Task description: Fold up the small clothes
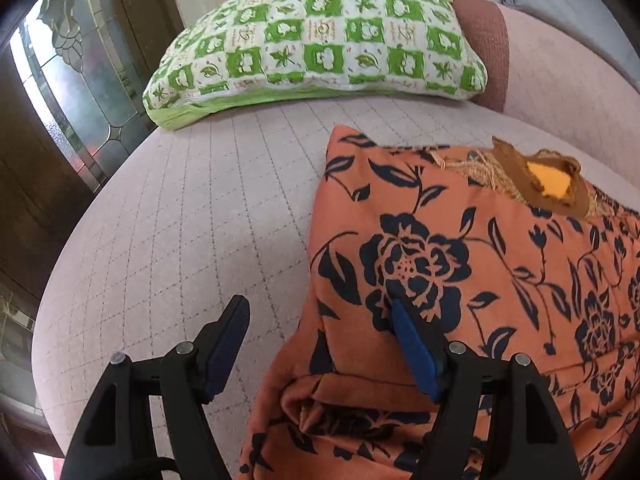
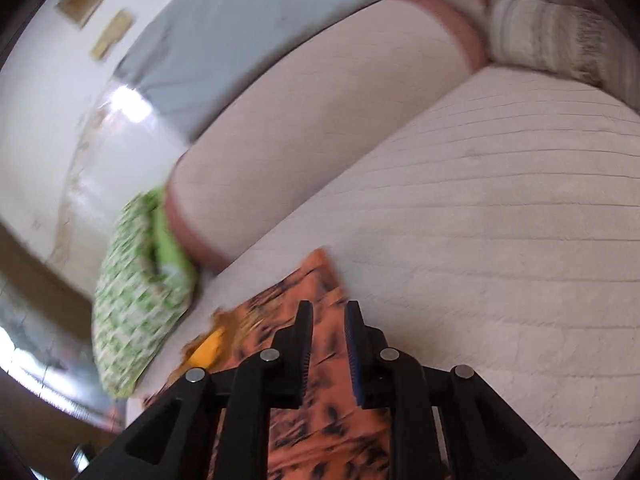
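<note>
An orange garment [image 1: 440, 248] with dark blue flowers lies folded on the pale sofa seat [image 1: 192, 208]. Its brown neckline with a yellow patch [image 1: 552, 184] sits at the far end. My left gripper [image 1: 316, 302] is open wide over the garment's left edge, one finger above the cloth and the other above bare seat, with nothing between the pads. The right wrist view is blurred. There my right gripper [image 2: 329, 305] hangs above the same garment [image 2: 320, 276] with a narrow gap between its fingers; the cloth shows through the gap below them.
A green and white checked pillow [image 1: 320, 36] leans at the far end of the seat, by the backrest [image 2: 320, 120]. A striped cushion [image 2: 552, 36] lies at the other end. A leaded glass door [image 1: 80, 92] stands to the left. Bare seat [image 2: 500, 220] spreads right of the garment.
</note>
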### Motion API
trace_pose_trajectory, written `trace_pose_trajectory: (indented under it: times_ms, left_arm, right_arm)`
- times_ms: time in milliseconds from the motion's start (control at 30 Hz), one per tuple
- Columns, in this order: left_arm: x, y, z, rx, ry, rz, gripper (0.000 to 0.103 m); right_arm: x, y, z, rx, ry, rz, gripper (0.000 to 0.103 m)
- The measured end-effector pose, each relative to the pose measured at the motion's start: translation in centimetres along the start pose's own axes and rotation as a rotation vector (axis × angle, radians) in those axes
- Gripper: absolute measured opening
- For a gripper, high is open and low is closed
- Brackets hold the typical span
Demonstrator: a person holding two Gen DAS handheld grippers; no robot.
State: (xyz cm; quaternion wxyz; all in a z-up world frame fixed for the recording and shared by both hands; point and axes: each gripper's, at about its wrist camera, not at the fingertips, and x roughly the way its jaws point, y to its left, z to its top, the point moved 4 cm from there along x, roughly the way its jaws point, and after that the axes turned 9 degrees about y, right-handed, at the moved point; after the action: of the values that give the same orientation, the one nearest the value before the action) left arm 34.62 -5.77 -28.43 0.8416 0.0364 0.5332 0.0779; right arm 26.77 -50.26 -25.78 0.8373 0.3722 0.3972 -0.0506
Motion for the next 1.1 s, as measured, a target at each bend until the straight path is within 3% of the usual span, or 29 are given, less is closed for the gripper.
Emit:
trace_pose_trajectory:
  times_ms: [100,200,233,300,433,500,533,567,600,633,700,800,967,1000,1033,1100]
  left_arm:
    - [0.1,-0.2,-0.5,0.026,0.017,0.003,0.074]
    - [0.4,-0.4,-0.8,0.083,0.025,0.012,0.075]
    - [0.3,-0.3,-0.9,0.089,0.025,0.009,0.075]
    - [0.0,0.3,-0.8,0.078,0.027,-0.007,0.075]
    - [-1.7,1.4,-0.4,0.042,-0.051,0.010,0.075]
    - [-1.4,1.5,-0.6,0.061,-0.040,0.017,0.075]
    - [-0.8,1.3,-0.8,0.082,-0.014,0.023,0.075]
    - [0.3,1.0,-1.2,0.115,0.029,0.022,0.076]
    - [0.6,1.0,-1.5,0.121,0.033,0.018,0.076]
    - [0.3,1.2,-1.4,0.112,0.021,0.012,0.076]
    - [-0.7,1.6,-1.3,0.094,0.022,-0.017,0.076]
    - [-1.7,2.8,-1.3,0.059,0.001,-0.028,0.076]
    - [-4.0,5.5,-4.6,0.024,-0.003,-0.086,0.076]
    - [-4.6,6.5,-6.0,0.017,-0.003,-0.098,0.076]
    - [-5.2,7.5,-7.3,0.008,-0.002,-0.100,0.076]
    - [-6.9,9.3,-9.9,-0.006,-0.024,-0.115,0.076]
  right_arm:
    - [2.8,2.5,-2.0,-0.120,0.127,0.026,0.019]
    - [7.7,1.2,-5.3,-0.170,0.351,-0.155,0.018]
    - [7.6,1.2,-5.5,-0.174,0.311,-0.161,0.018]
    - [6.8,2.1,-5.4,-0.200,0.317,-0.189,0.018]
    - [4.8,5.5,-5.8,-0.275,0.261,-0.063,0.019]
    - [5.6,6.3,-7.0,-0.299,0.297,-0.055,0.023]
    - [7.3,6.0,-8.3,-0.296,0.384,-0.062,0.031]
    - [8.9,5.8,-9.1,-0.291,0.451,-0.078,0.031]
    - [9.1,5.8,-9.3,-0.304,0.412,-0.079,0.031]
    - [8.4,6.2,-9.3,-0.321,0.379,-0.079,0.031]
    - [7.7,7.1,-9.5,-0.345,0.414,-0.122,0.031]
    - [5.3,7.8,-9.8,-0.339,0.400,-0.089,0.030]
    - [-1.4,4.8,-10.9,-0.265,0.408,-0.049,0.034]
    - [-3.1,3.9,-11.6,-0.250,0.400,-0.041,0.043]
    - [-4.6,2.9,-12.2,-0.235,0.388,-0.038,0.065]
    - [-8.3,0.0,-13.5,-0.195,0.333,-0.039,0.074]
